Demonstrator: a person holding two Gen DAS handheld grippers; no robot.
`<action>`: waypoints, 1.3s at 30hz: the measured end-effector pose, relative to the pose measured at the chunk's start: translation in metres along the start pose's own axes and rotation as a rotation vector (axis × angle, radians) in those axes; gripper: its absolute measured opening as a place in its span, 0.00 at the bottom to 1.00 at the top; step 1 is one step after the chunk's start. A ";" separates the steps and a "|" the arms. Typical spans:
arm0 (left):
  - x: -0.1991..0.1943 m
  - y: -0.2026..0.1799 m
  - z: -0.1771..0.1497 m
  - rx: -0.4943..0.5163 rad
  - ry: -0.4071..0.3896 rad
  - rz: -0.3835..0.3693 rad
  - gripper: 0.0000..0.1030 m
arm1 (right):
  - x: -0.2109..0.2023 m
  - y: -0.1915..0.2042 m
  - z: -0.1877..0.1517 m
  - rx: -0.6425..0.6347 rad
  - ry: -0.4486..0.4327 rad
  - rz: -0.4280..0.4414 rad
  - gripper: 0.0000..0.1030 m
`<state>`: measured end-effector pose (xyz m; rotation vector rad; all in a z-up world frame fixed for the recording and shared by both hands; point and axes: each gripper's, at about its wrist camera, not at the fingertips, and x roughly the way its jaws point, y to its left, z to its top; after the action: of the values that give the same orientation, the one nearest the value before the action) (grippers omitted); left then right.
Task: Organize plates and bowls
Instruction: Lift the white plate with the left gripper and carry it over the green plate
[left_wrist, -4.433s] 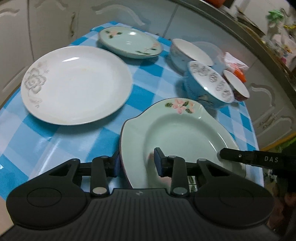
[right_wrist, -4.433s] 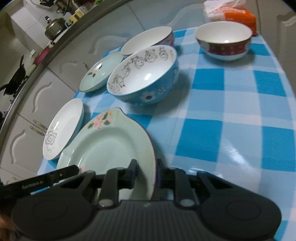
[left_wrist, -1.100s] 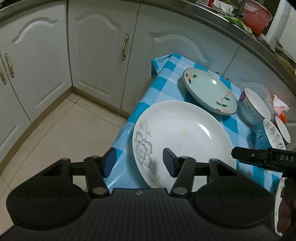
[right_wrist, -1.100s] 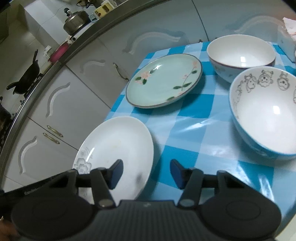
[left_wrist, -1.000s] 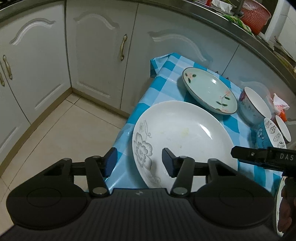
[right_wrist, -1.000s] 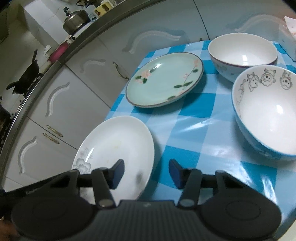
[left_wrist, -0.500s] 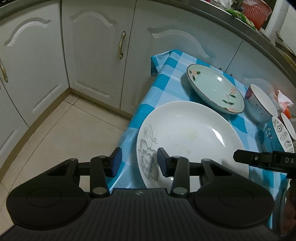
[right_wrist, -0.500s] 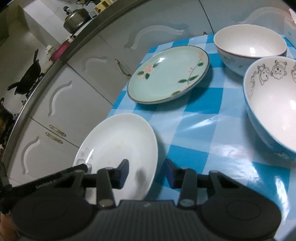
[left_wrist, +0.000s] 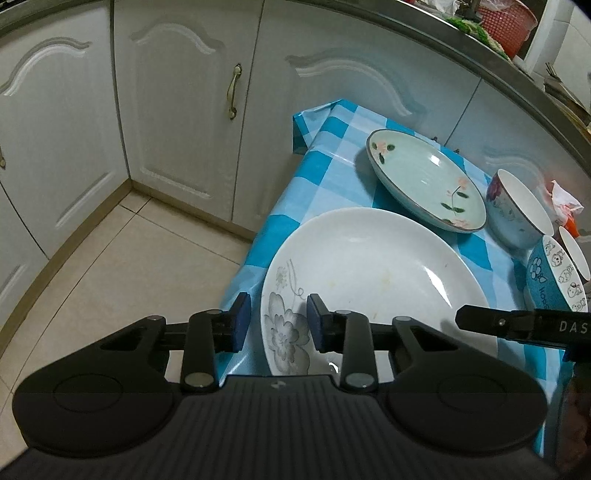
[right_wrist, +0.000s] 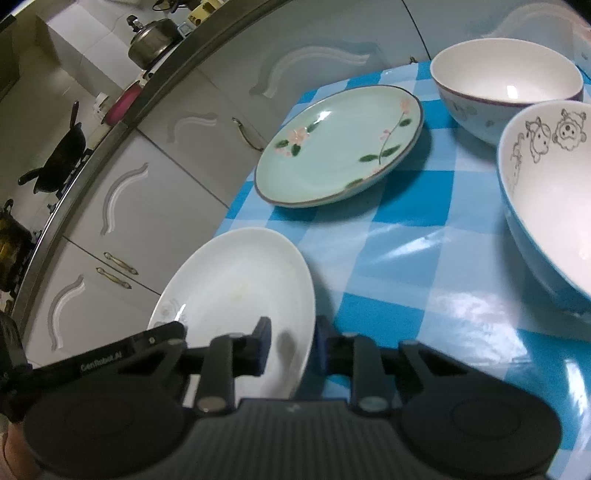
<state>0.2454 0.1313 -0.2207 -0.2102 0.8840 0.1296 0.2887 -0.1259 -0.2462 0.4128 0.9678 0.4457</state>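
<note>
Both grippers, left (left_wrist: 275, 321) and right (right_wrist: 293, 345), have narrowed around white plate (left_wrist: 369, 266) rim

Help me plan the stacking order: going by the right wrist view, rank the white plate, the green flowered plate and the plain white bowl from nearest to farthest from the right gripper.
1. White plate: its rim sits between the right gripper fingers.
2. Green flowered plate: farther back, center of the table.
3. Plain white bowl: farthest, back right corner.

1. White plate (left_wrist: 373, 273), grey flower on its rim, at the counter's edge.
2. Green floral plate (left_wrist: 424, 181) lies flat beyond it.
3. Three bowls (right_wrist: 506, 85) stand upright alongside.
</note>
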 end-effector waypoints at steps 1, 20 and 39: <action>0.000 0.000 0.000 0.003 0.000 -0.001 0.36 | 0.000 0.000 0.000 0.001 -0.001 0.002 0.24; -0.005 -0.005 -0.001 -0.011 -0.014 0.030 0.26 | 0.003 -0.004 0.000 0.002 0.004 -0.011 0.10; -0.058 -0.041 0.011 0.002 -0.078 -0.062 0.20 | -0.060 0.008 0.002 -0.037 -0.118 -0.054 0.08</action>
<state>0.2252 0.0924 -0.1632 -0.2293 0.7995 0.0783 0.2595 -0.1510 -0.1996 0.3748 0.8536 0.3856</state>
